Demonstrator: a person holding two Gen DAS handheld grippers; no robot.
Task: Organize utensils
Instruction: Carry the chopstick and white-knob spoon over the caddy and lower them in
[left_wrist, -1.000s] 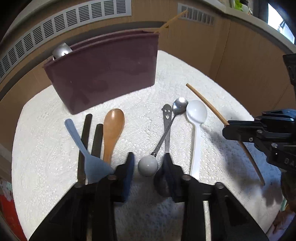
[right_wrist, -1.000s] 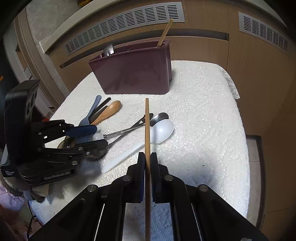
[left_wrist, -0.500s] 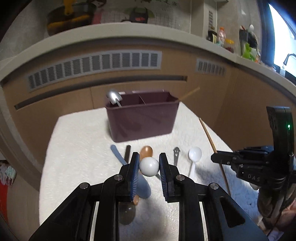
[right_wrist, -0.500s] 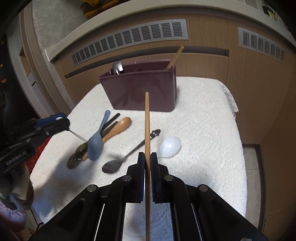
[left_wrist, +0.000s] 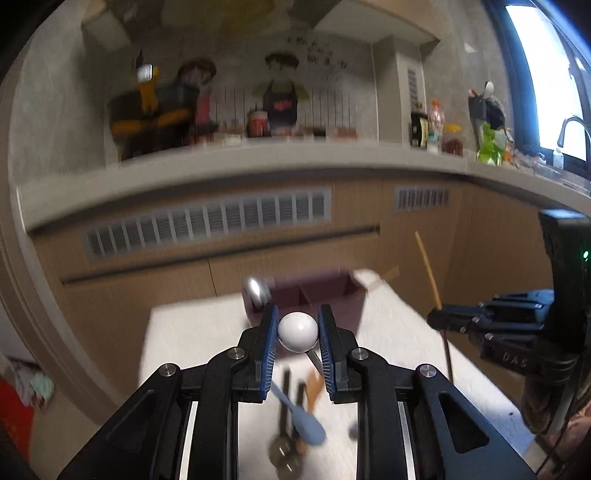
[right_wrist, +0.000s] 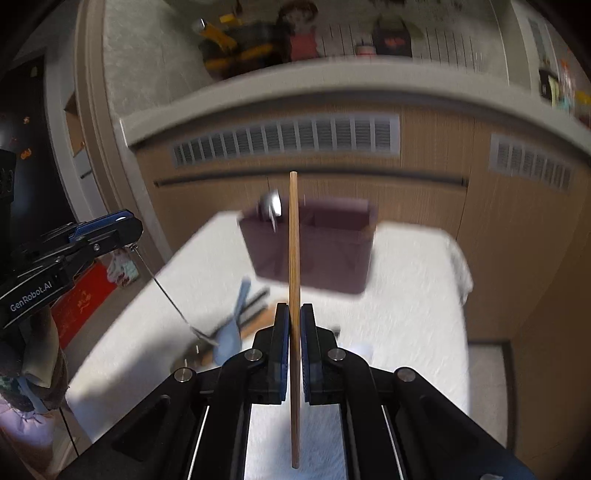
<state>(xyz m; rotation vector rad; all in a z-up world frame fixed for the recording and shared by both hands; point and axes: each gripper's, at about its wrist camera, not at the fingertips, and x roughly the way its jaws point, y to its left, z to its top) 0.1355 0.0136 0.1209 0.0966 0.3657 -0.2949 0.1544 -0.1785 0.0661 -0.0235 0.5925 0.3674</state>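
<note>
Two fisheye cameras ride the handheld grippers, each looking forward along its own black fingers from above a table covered in white textured cloth (left_wrist: 207, 332). Both face a dark maroon divided holder (right_wrist: 332, 251) and beige wood cabinets with slatted vents (right_wrist: 288, 138) beyond, at middling range. The two views share holder, tabletop and vents, and each catches the other gripper at its edge.

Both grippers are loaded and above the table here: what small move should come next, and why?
Probably carry the right gripper forward over the maroon caddy and tip its chopstick in. The chopstick is firmly clamped, and the caddy sits straight ahead; the left gripper can follow with its ball-ended spoon.
</note>
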